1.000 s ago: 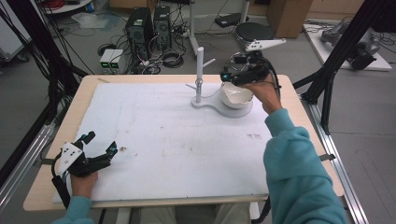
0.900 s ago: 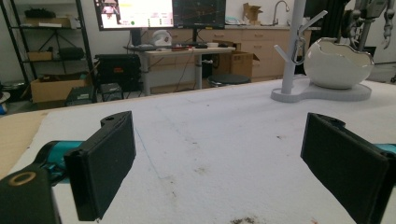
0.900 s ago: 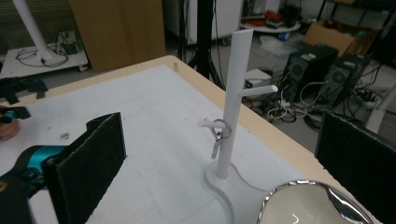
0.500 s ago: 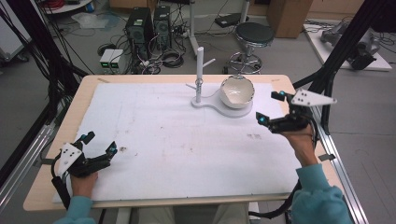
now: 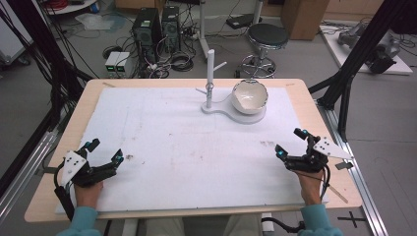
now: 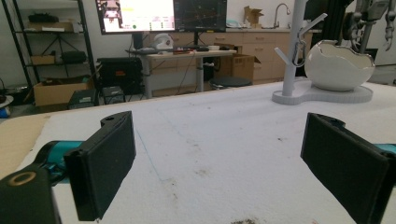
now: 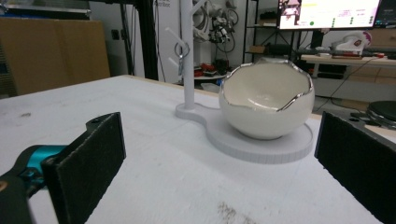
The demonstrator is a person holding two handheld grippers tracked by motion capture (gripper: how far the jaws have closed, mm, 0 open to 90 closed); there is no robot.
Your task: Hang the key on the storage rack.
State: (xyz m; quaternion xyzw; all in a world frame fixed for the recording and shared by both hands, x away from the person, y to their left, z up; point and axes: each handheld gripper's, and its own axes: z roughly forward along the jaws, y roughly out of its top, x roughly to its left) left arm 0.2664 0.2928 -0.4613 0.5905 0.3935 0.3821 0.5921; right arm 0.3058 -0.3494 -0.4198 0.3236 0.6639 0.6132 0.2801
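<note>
1. The right gripper [image 5: 290, 142] has drawn back from the bowl [image 5: 250, 96] to the table's near edge — jaws wide, empty.
2. The bowl sits on its stand [image 5: 219, 109]; the left gripper [image 5: 104, 150] rests wide open — the placing looks finished.

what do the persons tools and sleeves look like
Each tool, left and right, has a black body, two flat black padded jaws, teal accents near the tips, a white-grey three-cornered plate and a black cable. The sleeves are teal.

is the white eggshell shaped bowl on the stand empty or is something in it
Empty. The right gripper view looks into the white eggshell-shaped bowl on its white stand base, and the cream inside is bare.
</note>
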